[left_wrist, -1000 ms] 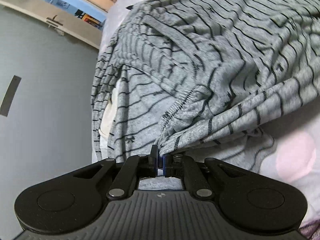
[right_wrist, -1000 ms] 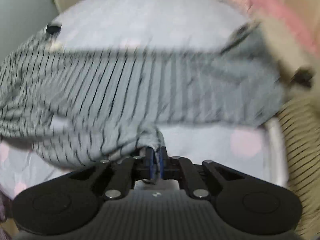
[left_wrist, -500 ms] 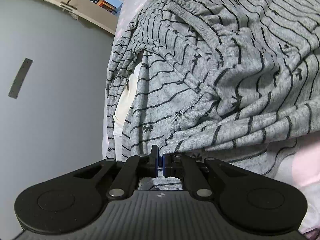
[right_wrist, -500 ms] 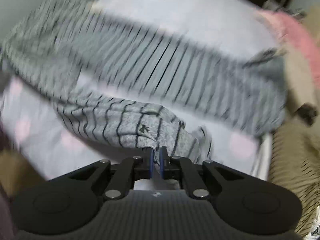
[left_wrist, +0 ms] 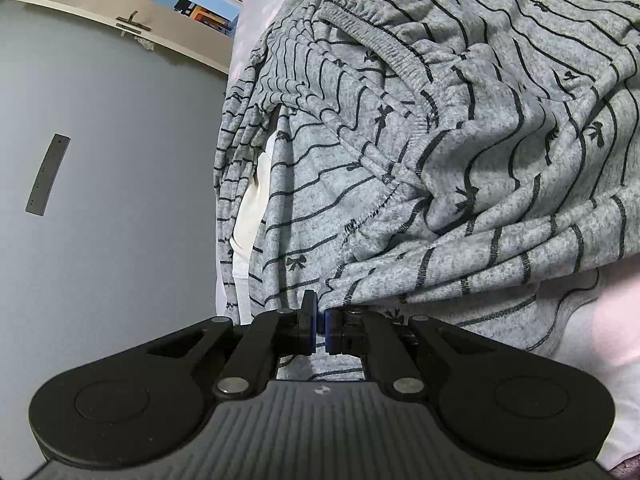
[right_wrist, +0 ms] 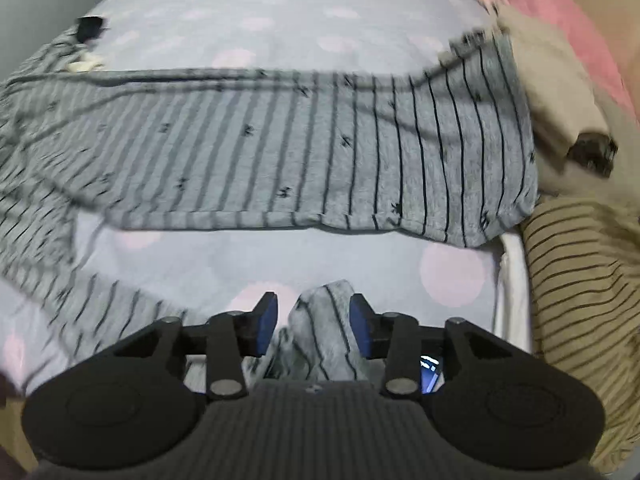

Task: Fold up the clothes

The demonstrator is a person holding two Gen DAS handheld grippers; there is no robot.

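Observation:
A grey garment with thin black stripes and small bows (left_wrist: 460, 160) lies bunched on the bed at its left edge, its ribbed waistband (left_wrist: 372, 36) uppermost. My left gripper (left_wrist: 319, 326) is shut on an edge of this garment. In the right wrist view the same garment (right_wrist: 320, 152) lies spread across the bed. My right gripper (right_wrist: 314, 322) is open, with a loose fold of the grey fabric (right_wrist: 328, 320) lying between its blue pads, which do not pinch it.
The bed has a pale sheet with pink dots (right_wrist: 280, 20). A beige striped garment (right_wrist: 580, 280) and pink and tan clothes (right_wrist: 560, 40) lie at the right. A grey wardrobe door (left_wrist: 100, 160) stands left of the bed.
My right gripper has opened and let go of the grey fabric, which now lies loose between its fingers. My left gripper stays shut on the garment and has moved slightly closer to it.

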